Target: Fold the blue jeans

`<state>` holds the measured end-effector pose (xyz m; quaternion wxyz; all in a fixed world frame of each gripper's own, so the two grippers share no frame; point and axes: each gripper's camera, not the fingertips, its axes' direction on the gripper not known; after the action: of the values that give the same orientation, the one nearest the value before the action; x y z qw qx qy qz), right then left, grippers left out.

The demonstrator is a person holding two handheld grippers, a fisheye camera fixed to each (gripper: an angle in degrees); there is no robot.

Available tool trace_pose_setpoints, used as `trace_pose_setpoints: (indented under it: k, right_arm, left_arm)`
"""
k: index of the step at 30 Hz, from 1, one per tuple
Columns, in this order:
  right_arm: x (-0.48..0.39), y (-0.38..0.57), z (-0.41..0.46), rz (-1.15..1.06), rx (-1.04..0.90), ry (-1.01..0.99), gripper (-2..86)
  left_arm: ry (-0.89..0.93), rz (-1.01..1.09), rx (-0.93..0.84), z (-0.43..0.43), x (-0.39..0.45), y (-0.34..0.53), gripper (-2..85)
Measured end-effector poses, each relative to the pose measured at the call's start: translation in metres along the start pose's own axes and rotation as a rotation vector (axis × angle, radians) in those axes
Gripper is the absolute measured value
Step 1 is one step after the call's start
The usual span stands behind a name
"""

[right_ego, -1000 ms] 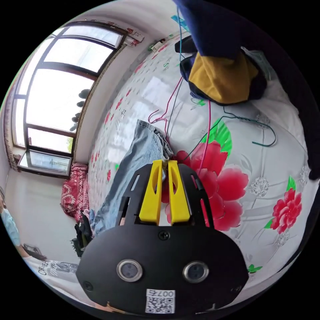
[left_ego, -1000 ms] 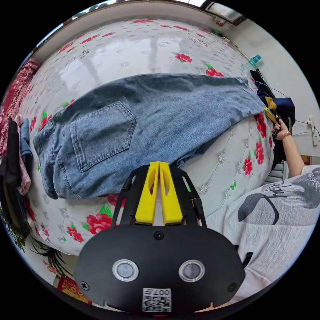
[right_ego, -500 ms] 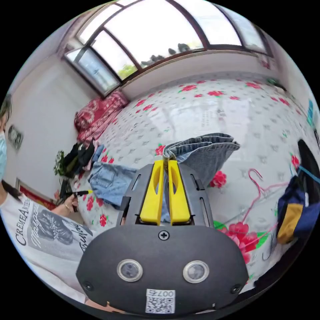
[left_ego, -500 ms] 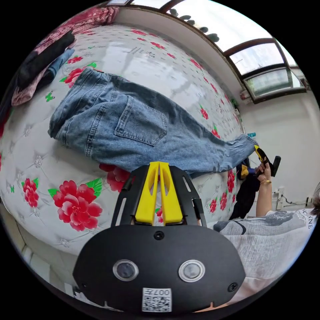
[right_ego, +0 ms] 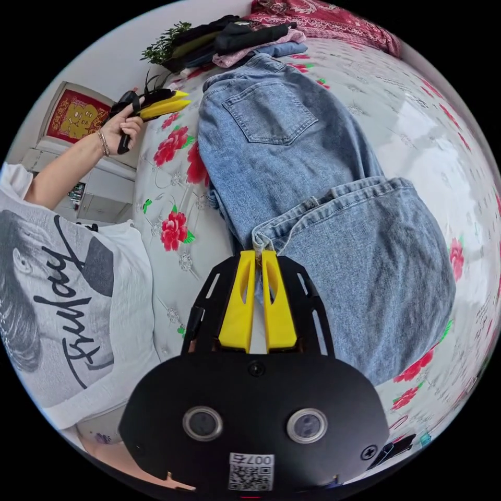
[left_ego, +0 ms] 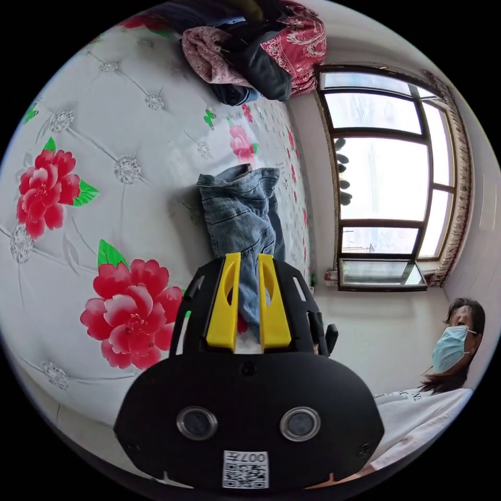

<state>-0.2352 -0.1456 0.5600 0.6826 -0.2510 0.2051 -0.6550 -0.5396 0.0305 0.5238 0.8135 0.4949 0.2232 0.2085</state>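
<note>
The blue jeans (right_ego: 292,156) lie on the flowered white bed (right_ego: 180,261), back pocket up, with the leg end doubled over onto the thighs. My right gripper (right_ego: 258,254) is shut on the leg hem at the near corner of that folded layer. In the same view a hand holds my left gripper (right_ego: 166,106) above the bed's edge, beside the waistband and apart from the denim. In the left gripper view, my left gripper (left_ego: 249,257) has its jaws a little apart and holds nothing; the jeans (left_ego: 237,209) lie beyond them on the bed (left_ego: 104,172).
A pile of dark and pink clothes (left_ego: 245,57) (right_ego: 245,34) sits past the waistband, beside a red patterned cloth (right_ego: 323,18). A large window (left_ego: 381,177) lines the far wall. The person's white printed shirt (right_ego: 57,271) is close on the left.
The right gripper has carried the leg hem from the far end of the bed over towards the waist, doubling the jeans. The left jaws have parted slightly, and the left gripper now points at the waistband.
</note>
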Motion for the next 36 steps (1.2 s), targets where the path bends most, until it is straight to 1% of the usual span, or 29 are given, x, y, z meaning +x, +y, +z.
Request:
trace_pose_setpoints:
  k: [3,6,7,8,10,12,14,15,17,19,21,22,23,25,26,29,31,36]
  right_arm:
    - [-0.003,-0.001,-0.001,0.019,0.003,-0.006,1.4]
    - [-0.012,0.002,0.001,0.025,0.013,-0.016,3.2]
    - [-0.02,0.005,-0.008,0.018,0.043,0.024,3.9]
    - [-0.031,0.01,-0.022,0.016,0.107,0.081,4.5]
    - [-0.047,0.015,-0.037,0.035,0.175,0.154,5.4]
    - [-0.061,0.015,-0.032,0.047,0.168,0.164,6.0]
    - [-0.074,0.019,-0.014,0.153,0.156,0.153,5.4]
    - [-0.078,0.023,-0.014,0.182,0.171,0.191,5.1]
    - [-0.105,0.043,-0.02,0.228,0.245,0.368,4.1]
    - [-0.126,0.053,-0.021,0.253,0.279,0.534,4.2]
    - [-0.123,0.053,-0.013,0.263,0.257,0.387,4.2]
    - [-0.113,0.055,-0.003,0.279,0.274,0.236,4.2]
    - [-0.101,0.057,0.011,0.317,0.283,0.163,4.1]
    - [-0.089,0.059,0.031,0.353,0.283,0.139,4.0]
    - [-0.084,0.061,0.038,0.36,0.314,0.112,3.8]
    - [-0.075,0.054,0.055,0.325,0.336,0.087,3.2]
    - [-0.076,0.049,0.055,0.297,0.373,0.134,2.7]
    - [-0.076,0.046,0.06,0.229,0.321,0.231,0.8]
  left_arm:
    - [-0.023,0.008,-0.035,-0.014,0.001,-0.012,6.5]
    - [0.025,-0.041,-0.028,-0.027,-0.004,-0.026,7.5]
    - [0.046,-0.046,-0.024,-0.032,-0.003,-0.033,7.7]
    - [0.041,-0.038,-0.023,-0.037,0.002,-0.039,7.8]
    - [0.023,-0.018,-0.034,-0.045,0.01,-0.049,7.9]
    - [0.018,-0.005,-0.042,-0.051,0.016,-0.057,8.0]
    - [0.042,-0.025,-0.047,-0.061,0.02,-0.063,8.0]
    - [0.048,-0.027,-0.038,-0.066,0.022,-0.064,7.8]
    - [0.049,-0.005,0.016,-0.09,0.034,-0.063,6.6]
    - [0.023,0.04,0.037,-0.107,0.045,-0.063,6.4]
    - [-0.023,0.067,0.015,-0.114,0.052,-0.067,6.6]
    - [-0.034,0.068,-0.003,-0.114,0.053,-0.07,7.1]
    - [-0.016,0.049,-0.01,-0.113,0.053,-0.074,7.6]
    - [0.016,0.035,-0.012,-0.109,0.053,-0.079,7.9]
    - [0.01,0.027,-0.023,-0.104,0.055,-0.081,7.9]
    - [0.017,0.008,-0.027,-0.1,0.058,-0.083,8.1]
    - [0.018,0.001,-0.029,-0.101,0.06,-0.084,7.9]
    - [-0.016,0.015,-0.061,-0.102,0.071,-0.094,5.7]
